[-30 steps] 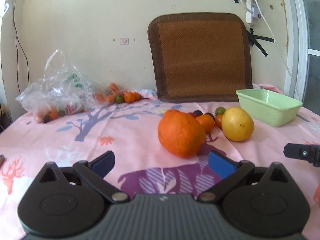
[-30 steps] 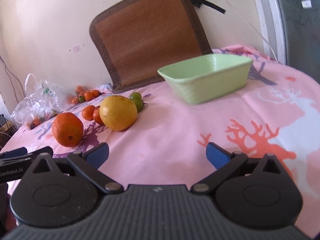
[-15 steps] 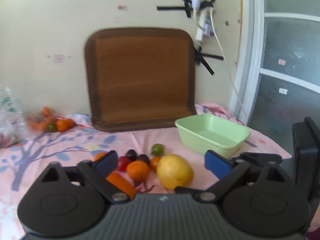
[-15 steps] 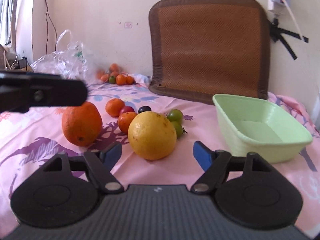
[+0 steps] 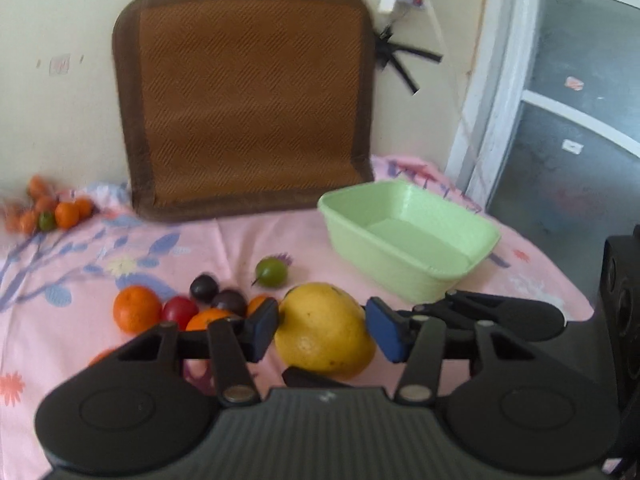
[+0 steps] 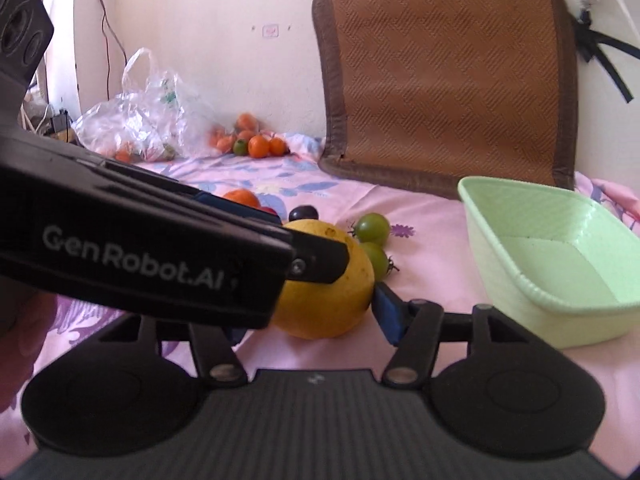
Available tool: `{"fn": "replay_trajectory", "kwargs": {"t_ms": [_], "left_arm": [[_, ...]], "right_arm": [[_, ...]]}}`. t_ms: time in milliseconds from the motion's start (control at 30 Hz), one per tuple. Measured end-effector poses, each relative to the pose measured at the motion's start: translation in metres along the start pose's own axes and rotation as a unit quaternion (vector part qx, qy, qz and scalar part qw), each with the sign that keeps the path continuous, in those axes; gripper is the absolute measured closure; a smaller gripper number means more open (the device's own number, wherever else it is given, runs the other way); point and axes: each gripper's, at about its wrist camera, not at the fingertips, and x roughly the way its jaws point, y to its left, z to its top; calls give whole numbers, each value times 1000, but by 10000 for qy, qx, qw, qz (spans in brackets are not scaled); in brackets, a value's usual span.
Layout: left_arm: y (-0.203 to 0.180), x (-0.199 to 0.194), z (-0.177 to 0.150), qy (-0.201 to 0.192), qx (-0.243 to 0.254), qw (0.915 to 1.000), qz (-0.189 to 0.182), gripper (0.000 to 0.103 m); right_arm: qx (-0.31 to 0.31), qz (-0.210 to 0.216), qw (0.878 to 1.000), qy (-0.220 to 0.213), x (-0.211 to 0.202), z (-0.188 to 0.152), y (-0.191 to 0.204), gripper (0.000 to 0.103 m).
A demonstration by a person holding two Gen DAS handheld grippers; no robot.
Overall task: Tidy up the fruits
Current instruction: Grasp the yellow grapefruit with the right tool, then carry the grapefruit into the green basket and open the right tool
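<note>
Flanking yellow fruit (image 5: 324, 328), left gripper (image 5: 322, 332) pads touching (right gripper (image 6: 316, 320) alongside).

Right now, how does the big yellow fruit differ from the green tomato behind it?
The yellow citrus fruit is far larger than the green tomato. The citrus sits between the left gripper's blue pads; the tomato lies free. Both are round and rest on the pink cloth.

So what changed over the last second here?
Both grippers swung in on the yellow fruit. The left gripper now brackets it closely; the right gripper arrives at it too. The fruit hasn't left the cloth; green tub and small fruits unmoved.
</note>
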Motion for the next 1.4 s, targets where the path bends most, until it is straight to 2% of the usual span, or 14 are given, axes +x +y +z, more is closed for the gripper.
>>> {"fn": "replay_trajectory", "kwargs": {"t_ms": [133,200,267,367,467,633,733,800,867,933,1067,1233,1333,1400], "left_arm": [[-31,1,24,-540,314,9978,-223,54],[-45,13,38,-648,348,9966,-370,54],[-55,31,49,-672,288,9956,-586,54],[-64,61,57,-519,90,9951,-833,54],[-68,84,57,-330,-74,9954,-898,55],[-68,100,52,-159,-190,9961,-845,54],[-66,111,48,63,-376,9946,-962,53],[-69,111,45,33,-342,9953,-905,53],[-71,107,44,15,-342,9953,-910,53],[-73,94,45,-94,-379,9948,-944,53],[-59,40,46,-670,-420,9927,-912,53],[-12,-58,27,-1408,-620,9860,-639,50],[28,-115,7,-1726,-699,9825,49,44],[50,-137,-6,-1705,-761,9809,551,44]], "right_arm": [[-54,-444,9970,-625,-25,6,-10,39],[-89,-766,9929,-907,-36,11,-21,39],[-71,-1044,9895,-1001,-39,15,-36,39],[229,-1269,9875,-907,-36,17,-68,39],[565,-1313,9873,-689,-29,14,-93,39],[800,-1375,9857,-548,-20,4,-105,38],[731,-1445,9849,-614,-20,-1,-105,35],[714,-1383,9857,-639,-21,-1,-104,31],[640,-1497,9843,-676,-23,-4,-101,30],[647,-1516,9833,-767,-21,-4,-106,30],[607,-1539,9789,-1200,-33,-5,-104,31],[599,-1745,9594,-2131,-60,-10,-95,31],[572,-1799,9541,-2324,-69,-9,-85,31],[632,-1558,9602,-2230,-72,-7,-74,31]]}}
